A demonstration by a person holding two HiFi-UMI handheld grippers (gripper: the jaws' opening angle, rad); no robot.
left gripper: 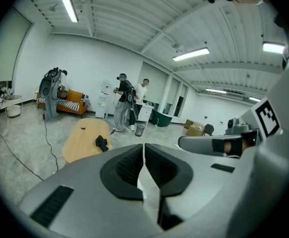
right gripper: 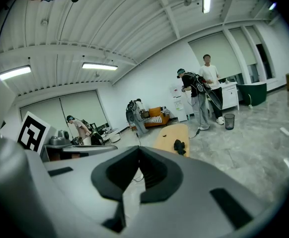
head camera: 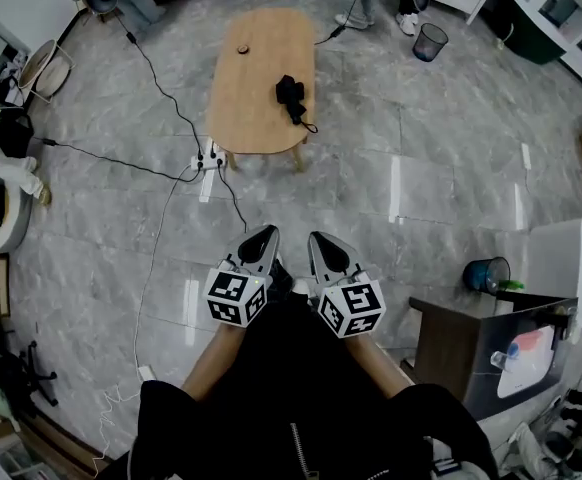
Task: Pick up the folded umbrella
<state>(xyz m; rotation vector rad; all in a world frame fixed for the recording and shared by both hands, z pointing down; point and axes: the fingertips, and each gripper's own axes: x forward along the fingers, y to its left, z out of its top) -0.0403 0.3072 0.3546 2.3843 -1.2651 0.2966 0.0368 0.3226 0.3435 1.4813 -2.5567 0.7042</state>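
marble floor (head camera: 371, 198) before table (head camera: 251, 78), umbrella (head camera: 291, 98) near edge

Open-plan office or lab space: grey tiled floor (head camera: 441, 168), ceiling strip lights (left gripper: 67, 4), low wooden table (head camera: 251, 88), sofa (left gripper: 72, 97), trailing cables (head camera: 176, 106), waste bin (head camera: 430, 41).

Even, bright indoor light comes from ceiling strip lights (left gripper: 67, 4), which blow out to pure white in both gripper views. The polished floor (head camera: 451, 168) throws back pale streaks of glare in the head view. Shadows are faint and soft. Both gripper views bend strongly at the edges, with black corners. Close to the lens, the left gripper (left gripper: 143, 150) and right gripper (right gripper: 138, 150) look slightly soft.
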